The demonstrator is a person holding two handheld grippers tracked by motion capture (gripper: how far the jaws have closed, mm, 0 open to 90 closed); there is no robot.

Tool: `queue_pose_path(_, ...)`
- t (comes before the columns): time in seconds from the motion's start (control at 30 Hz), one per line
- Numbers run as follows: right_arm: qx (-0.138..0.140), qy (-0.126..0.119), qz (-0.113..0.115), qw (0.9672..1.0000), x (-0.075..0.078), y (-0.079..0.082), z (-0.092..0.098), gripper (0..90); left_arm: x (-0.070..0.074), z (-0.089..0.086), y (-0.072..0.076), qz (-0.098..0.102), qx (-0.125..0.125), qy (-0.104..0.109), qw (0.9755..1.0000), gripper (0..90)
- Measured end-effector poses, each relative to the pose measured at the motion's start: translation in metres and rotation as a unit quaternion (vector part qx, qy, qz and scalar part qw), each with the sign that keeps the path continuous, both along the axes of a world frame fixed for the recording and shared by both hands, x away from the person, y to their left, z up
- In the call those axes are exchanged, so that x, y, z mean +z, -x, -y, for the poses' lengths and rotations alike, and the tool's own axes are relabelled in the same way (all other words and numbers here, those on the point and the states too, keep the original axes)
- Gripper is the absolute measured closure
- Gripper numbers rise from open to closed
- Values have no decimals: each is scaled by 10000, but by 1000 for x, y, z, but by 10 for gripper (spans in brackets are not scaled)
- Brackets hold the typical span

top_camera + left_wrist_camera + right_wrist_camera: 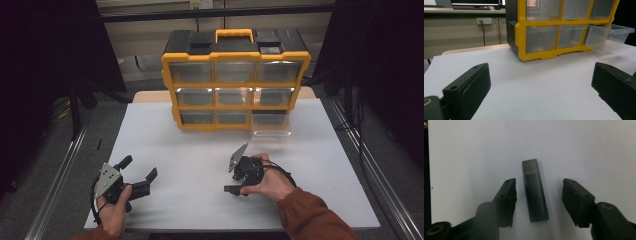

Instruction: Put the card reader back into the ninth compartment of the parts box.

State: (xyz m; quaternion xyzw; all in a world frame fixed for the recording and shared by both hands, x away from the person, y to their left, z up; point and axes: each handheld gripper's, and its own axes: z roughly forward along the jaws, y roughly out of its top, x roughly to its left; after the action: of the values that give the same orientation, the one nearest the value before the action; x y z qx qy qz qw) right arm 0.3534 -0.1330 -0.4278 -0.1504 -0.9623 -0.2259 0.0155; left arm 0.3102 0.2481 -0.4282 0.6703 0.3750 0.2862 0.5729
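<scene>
Dark stick point(535, 191) between half-open right tongs point(539, 202), untouched; left tongs point(541, 87) wide apart.

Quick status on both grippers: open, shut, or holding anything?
Left gripper: open, jaws wide, nothing between them.
Right gripper: open, jaws either side of the dark grey stick on the table, not touching it.

Legible markings: none found.
No text, brand or number is readable on the yellow-and-black plastic drawer organiser point(235, 80); the pinkish label point(532, 3) behind its clear drawer is blurred.
</scene>
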Motion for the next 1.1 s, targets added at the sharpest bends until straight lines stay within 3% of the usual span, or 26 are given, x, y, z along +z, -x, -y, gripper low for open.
queue_pose_path(0.3,83,157,155,9997,0,0,-3,559,0,0,0,-18,11,-12,10000,22)
queue_pose_path(0.8,83,307,103,9994,1,-6,-6,678,-1,2,0,-27,27,18,10000,22)
queue_pose_path(1.1,17,256,59,9997,1,-8,-3,739,-1,2,0,-24,17,7,10000,23)
